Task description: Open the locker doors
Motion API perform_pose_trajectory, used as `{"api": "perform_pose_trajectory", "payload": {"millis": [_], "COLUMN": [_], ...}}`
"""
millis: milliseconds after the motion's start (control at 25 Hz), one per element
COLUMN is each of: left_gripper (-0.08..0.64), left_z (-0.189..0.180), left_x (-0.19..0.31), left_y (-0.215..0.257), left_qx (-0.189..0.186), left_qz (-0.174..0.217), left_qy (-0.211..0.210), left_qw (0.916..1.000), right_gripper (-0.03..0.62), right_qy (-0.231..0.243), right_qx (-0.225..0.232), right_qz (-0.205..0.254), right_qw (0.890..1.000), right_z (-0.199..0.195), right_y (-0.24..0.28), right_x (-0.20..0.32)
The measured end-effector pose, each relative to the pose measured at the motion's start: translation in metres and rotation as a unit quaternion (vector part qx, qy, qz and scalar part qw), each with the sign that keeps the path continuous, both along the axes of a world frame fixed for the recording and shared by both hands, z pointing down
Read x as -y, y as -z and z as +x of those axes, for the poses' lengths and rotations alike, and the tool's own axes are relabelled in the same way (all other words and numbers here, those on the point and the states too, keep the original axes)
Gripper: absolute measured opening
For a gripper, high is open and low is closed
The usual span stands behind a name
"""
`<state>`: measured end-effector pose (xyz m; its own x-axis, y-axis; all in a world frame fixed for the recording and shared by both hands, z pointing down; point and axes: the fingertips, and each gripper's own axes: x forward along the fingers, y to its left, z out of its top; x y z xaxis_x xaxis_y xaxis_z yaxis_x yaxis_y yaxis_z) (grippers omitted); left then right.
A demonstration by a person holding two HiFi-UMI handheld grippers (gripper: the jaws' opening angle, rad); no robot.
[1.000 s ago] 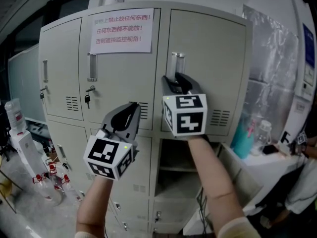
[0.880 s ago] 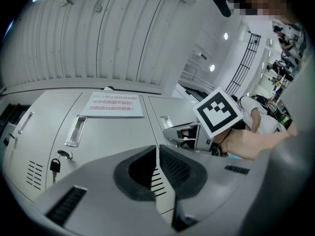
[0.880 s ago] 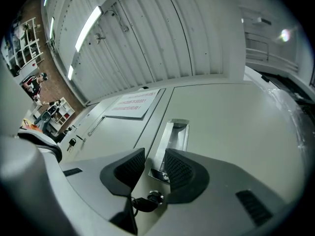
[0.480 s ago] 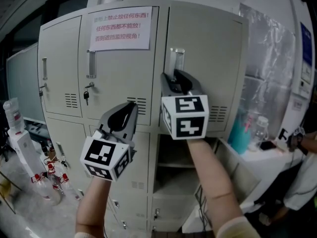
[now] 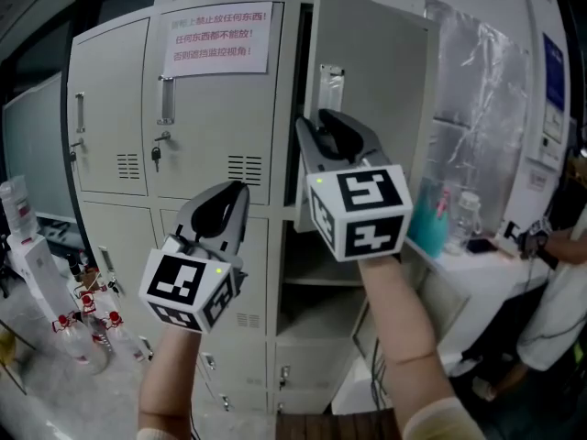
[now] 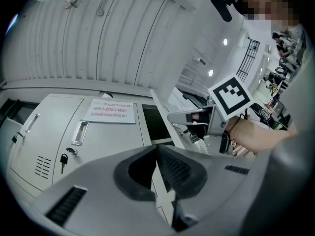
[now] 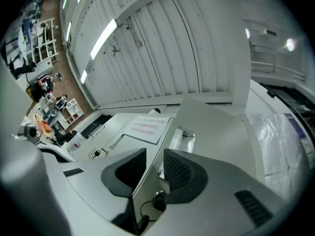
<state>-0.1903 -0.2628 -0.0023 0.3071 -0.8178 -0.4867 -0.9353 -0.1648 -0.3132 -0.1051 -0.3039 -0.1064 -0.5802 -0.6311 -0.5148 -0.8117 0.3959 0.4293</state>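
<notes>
The locker bank (image 5: 110, 81) fills the view ahead of me. Its upper right door (image 5: 376, 71) stands partway out from the frame, hinged on its right side, with the dark compartment showing behind its left edge. As I judge it, the step in hand is swinging this door wide. To do that well I should follow the arc around the hinge rather than haul straight back. I should also let my wrist turn with the panel so the edge does not twist out of the pinch, and stop short of the plastic sheeting (image 5: 477, 108) to the right.

My left gripper (image 5: 231, 195) hangs lower and to the left, in front of the middle door (image 5: 211, 126). It is clenched on nothing and clear of every door.

My right gripper (image 5: 328, 125) grasps the open door's free edge. Its jaws have just been closing, and the thin edge runs up between the pads (image 7: 179, 173), one inside the panel and one on its painted face. The handle (image 7: 186, 132) sits just beyond my fingertips. The lock (image 7: 158, 200) lies low between the jaws, close to the gripper's body.
</notes>
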Motion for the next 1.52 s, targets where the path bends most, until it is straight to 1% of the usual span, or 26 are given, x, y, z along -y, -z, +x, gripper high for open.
{"api": "perform_pose_trajectory", "payload": {"millis": [80, 200, 360, 520, 800, 1080, 1200, 1280, 1400, 1520], "left_gripper": [0.005, 0.005, 0.005, 0.005, 0.005, 0.005, 0.005, 0.005, 0.005, 0.005], "left_z": [0.004, 0.009, 0.014, 0.017, 0.026, 0.05, 0.063, 0.074, 0.086, 0.095], "left_x": [-0.009, -0.023, -0.04, -0.055, -0.071, -0.082, -0.088, -0.093, -0.1, -0.104], "left_y": [-0.003, -0.009, -0.015, -0.015, -0.015, -0.026, -0.034, -0.037, -0.036, -0.032], "left_qx": [-0.004, -0.008, -0.013, -0.015, -0.016, -0.017, -0.018, -0.012, -0.002, 0.003], "left_qz": [-0.001, -0.004, -0.008, -0.007, -0.007, -0.022, -0.032, -0.035, -0.035, -0.03], "left_qy": [-0.006, -0.015, -0.023, -0.027, -0.039, -0.066, -0.081, -0.088, -0.092, -0.092], "left_qw": [1.0, 0.9998, 0.9996, 0.9995, 0.9991, 0.9974, 0.996, 0.9954, 0.9952, 0.9953], "right_gripper": [0.103, 0.104, 0.126, 0.127, 0.129, 0.129, 0.128, 0.127, 0.122, 0.109], "right_qy": [-0.02, -0.048, -0.055, -0.071, -0.087, -0.122, -0.14, -0.146, -0.149, -0.158], "right_qx": [-0.007, 0.003, 0.02, 0.018, 0.031, 0.05, 0.058, 0.066, 0.079, 0.09], "right_qz": [0.017, 0.029, 0.022, 0.015, 0.019, 0.023, 0.02, 0.013, 0.005, 0.008], "right_qw": [1.0, 0.998, 0.998, 0.997, 0.996, 0.991, 0.988, 0.987, 0.986, 0.983], "right_z": [0.005, 0.021, 0.04, 0.053, 0.082, 0.125, 0.146, 0.162, 0.184, 0.203], "right_y": [-0.001, -0.003, -0.003, -0.004, -0.006, -0.007, -0.008, -0.009, -0.011, -0.013], "right_x": [-0.016, -0.025, -0.034, -0.043, -0.063, -0.086, -0.093, -0.097, -0.1, -0.103]}}
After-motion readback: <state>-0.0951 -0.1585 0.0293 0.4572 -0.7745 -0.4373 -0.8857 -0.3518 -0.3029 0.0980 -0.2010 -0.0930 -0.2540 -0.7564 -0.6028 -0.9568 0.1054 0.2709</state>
